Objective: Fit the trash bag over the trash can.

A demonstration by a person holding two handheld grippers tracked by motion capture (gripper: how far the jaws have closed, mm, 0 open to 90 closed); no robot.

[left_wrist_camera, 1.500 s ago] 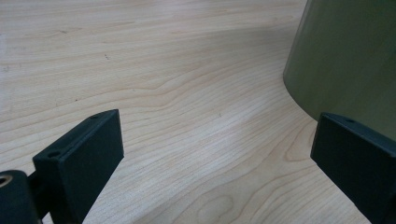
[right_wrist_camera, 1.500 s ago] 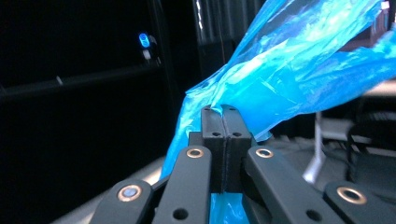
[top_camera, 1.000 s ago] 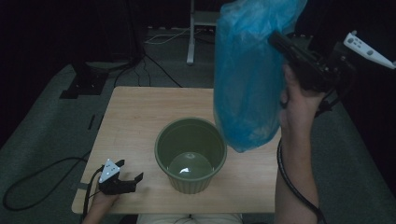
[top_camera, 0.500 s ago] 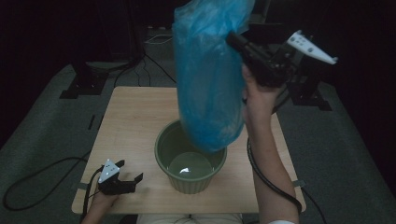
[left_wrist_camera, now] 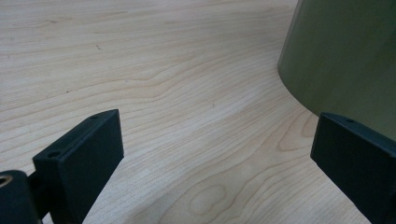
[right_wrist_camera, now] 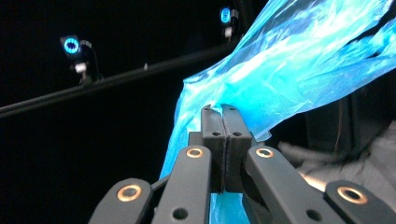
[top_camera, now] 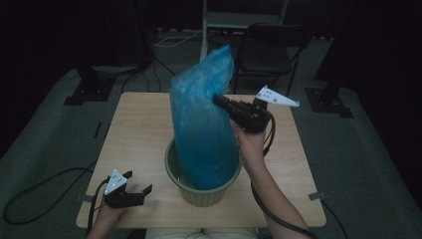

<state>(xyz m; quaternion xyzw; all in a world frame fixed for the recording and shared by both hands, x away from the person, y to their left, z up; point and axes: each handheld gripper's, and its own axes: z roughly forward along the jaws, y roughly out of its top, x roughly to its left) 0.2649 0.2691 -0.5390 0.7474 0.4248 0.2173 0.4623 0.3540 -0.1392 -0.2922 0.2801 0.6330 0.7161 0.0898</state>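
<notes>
A blue plastic bag [top_camera: 204,129] stands tall with its lower end inside a green round bin [top_camera: 201,191] near the table's front middle. My right gripper [top_camera: 219,101] is shut on the bag's upper edge, and the right gripper view shows its jaws pinched together on the blue film [right_wrist_camera: 280,74]. At the front left corner my left gripper [top_camera: 138,190] rests on the table, open and holding nothing. In the left gripper view the bin's green wall [left_wrist_camera: 345,60] rises just past the right jaw.
The wooden table [top_camera: 134,129] has bare room left and behind the bin. A dark chair [top_camera: 271,50] stands behind the table. Cables [top_camera: 30,199] trail over the grey floor at the left, and black stand bases [top_camera: 82,92] sit at both back corners.
My right gripper has carried the bag from high at the right down and leftward, and its bottom now sits inside the bin. The left gripper has stayed in place.
</notes>
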